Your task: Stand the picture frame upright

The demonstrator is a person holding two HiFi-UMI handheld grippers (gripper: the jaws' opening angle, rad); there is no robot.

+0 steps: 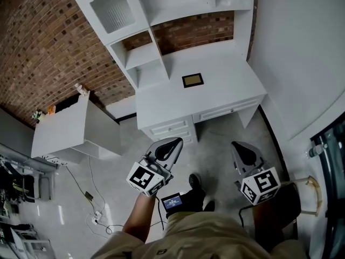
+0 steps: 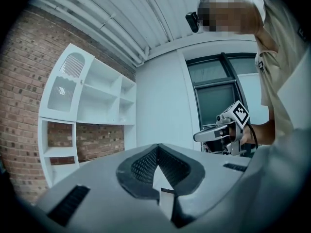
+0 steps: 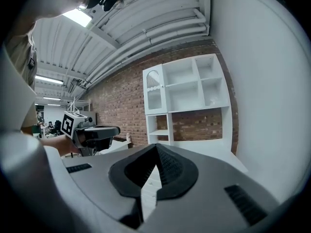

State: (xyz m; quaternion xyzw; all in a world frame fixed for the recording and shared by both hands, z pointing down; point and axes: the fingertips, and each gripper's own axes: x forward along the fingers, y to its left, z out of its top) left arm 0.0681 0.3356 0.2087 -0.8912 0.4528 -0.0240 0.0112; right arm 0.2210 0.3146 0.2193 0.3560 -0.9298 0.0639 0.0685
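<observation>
A small dark picture frame (image 1: 192,80) with a pale border lies flat on the white desk (image 1: 226,88), near its middle. Both grippers hang well short of the desk, over the floor in front of it. My left gripper (image 1: 171,145) is shut with nothing in it; the right gripper view shows it (image 3: 112,130) at the left. My right gripper (image 1: 241,148) is also shut and empty, and the left gripper view catches it (image 2: 198,137) at the right. Neither gripper view shows the frame.
A white shelf unit (image 1: 141,55) stands on the desk's back left against the brick wall (image 1: 43,42). Drawers (image 1: 171,128) face me under the desk. A white cabinet (image 1: 64,128) stands to the left; cables and a power strip (image 1: 97,216) lie on the floor.
</observation>
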